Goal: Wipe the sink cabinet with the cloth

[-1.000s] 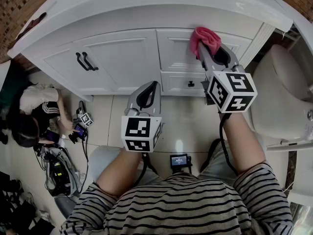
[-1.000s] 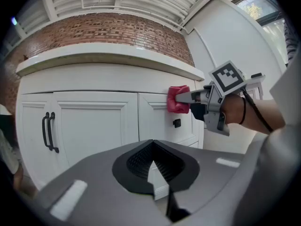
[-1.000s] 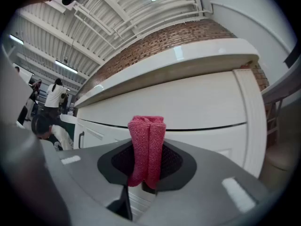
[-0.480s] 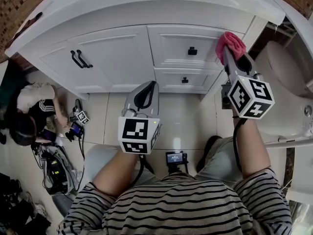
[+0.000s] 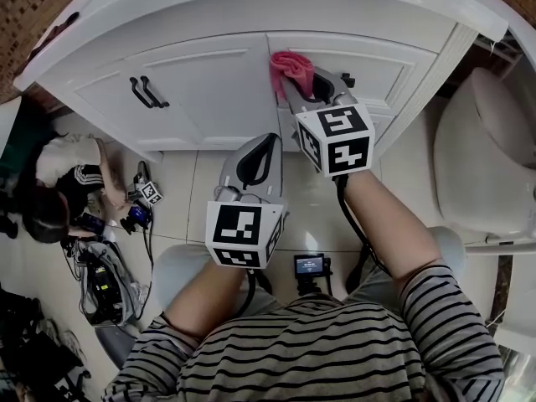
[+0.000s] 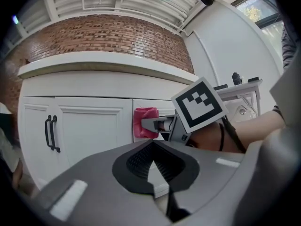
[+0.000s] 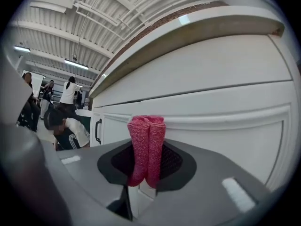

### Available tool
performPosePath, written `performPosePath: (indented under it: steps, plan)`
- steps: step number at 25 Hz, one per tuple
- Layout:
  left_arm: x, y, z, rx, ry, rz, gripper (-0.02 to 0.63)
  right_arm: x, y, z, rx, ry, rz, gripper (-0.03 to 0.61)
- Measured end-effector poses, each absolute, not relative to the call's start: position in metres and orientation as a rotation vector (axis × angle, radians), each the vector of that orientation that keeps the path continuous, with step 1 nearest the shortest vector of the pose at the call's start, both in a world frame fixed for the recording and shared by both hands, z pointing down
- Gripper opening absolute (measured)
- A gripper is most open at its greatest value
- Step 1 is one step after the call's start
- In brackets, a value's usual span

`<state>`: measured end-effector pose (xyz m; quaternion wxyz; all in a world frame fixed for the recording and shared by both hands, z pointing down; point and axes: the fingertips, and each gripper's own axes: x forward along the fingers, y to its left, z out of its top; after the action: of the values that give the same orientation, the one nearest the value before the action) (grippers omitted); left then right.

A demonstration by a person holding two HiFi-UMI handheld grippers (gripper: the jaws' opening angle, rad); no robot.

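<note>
A pink cloth (image 5: 289, 69) is pressed against the white sink cabinet (image 5: 209, 82), at the left end of the upper drawer near the door seam. My right gripper (image 5: 295, 84) is shut on it. In the right gripper view the folded cloth (image 7: 147, 149) stands upright between the jaws of the right gripper (image 7: 146, 175), close to the cabinet (image 7: 225, 102) front. My left gripper (image 5: 258, 146) hangs lower, away from the cabinet, shut with nothing in it. From the left gripper view, the cloth (image 6: 145, 123) and the right gripper's marker cube (image 6: 199, 105) show ahead of the left gripper (image 6: 153, 167).
Two black door handles (image 5: 144, 92) sit on the left door and a black knob (image 5: 346, 79) on the drawer. A toilet (image 5: 477, 157) stands at the right. A person (image 5: 59, 195) crouches on the floor at left beside bags and gear (image 5: 100, 283).
My right gripper has swept the cloth leftward, from the cabinet's right edge to the left end of the upper drawer. The left gripper has stayed about where it was.
</note>
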<state>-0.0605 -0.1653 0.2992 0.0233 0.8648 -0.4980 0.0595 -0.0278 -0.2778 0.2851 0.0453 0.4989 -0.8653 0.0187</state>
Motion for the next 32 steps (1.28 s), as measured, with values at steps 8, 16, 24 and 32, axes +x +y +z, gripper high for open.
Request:
performPosePath:
  steps: [8,16,24,32]
  plan:
    - [-0.059,-0.165,0.299,2.680,-1.524,0.186,-0.008,0.030,-0.263,0.295,1.649,-2.529,0.085,0.100]
    - [-0.046,-0.164,0.309,2.695,-1.509,0.238,-0.008,0.090,-0.252,0.304,1.710,-2.472,0.073,0.098]
    - [-0.033,-0.157,0.313,2.708,-1.494,0.273,-0.008,0.130,-0.267,0.300,1.820,-2.421,0.090,0.097]
    - [-0.034,-0.155,0.317,2.695,-1.489,0.278,-0.008,0.220,-0.243,0.324,2.044,-2.165,0.189,0.095]
